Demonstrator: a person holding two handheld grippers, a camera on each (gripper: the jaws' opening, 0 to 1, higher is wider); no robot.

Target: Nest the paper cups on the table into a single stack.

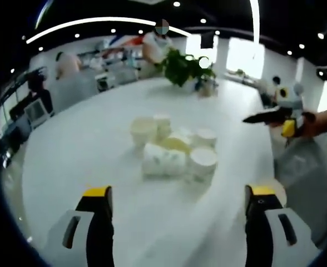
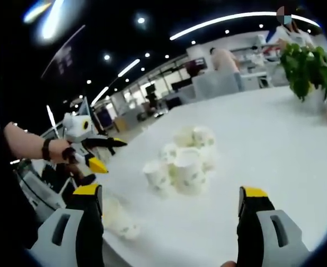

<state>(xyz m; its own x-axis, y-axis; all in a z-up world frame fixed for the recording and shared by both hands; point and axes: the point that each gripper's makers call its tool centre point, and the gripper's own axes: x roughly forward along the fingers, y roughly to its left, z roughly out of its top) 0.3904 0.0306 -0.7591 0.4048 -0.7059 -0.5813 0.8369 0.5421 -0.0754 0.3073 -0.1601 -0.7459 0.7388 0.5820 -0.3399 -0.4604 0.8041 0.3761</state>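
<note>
Several white paper cups [image 1: 174, 147] with a faint green print crowd together mid-table. Most stand upright; one cup [image 1: 163, 160] lies on its side at the front of the group. My left gripper [image 1: 178, 192] is open, a short way back from them, with nothing between its jaws. The right gripper [image 1: 266, 122], held by a hand, hovers off to the right of the cups. In the right gripper view the same cluster [image 2: 186, 161] sits ahead of my open right gripper [image 2: 170, 193]. One more cup [image 2: 119, 219] lies alone near the table edge, and the left gripper [image 2: 112, 154] hangs beyond it.
The cups rest on a large white round table [image 1: 85, 144]. A potted green plant [image 1: 183, 67] stands at the table's far side, also seen as the plant [image 2: 308, 67]. A person [image 1: 158, 44] stands behind it. Chairs and desks line the room past the table edge.
</note>
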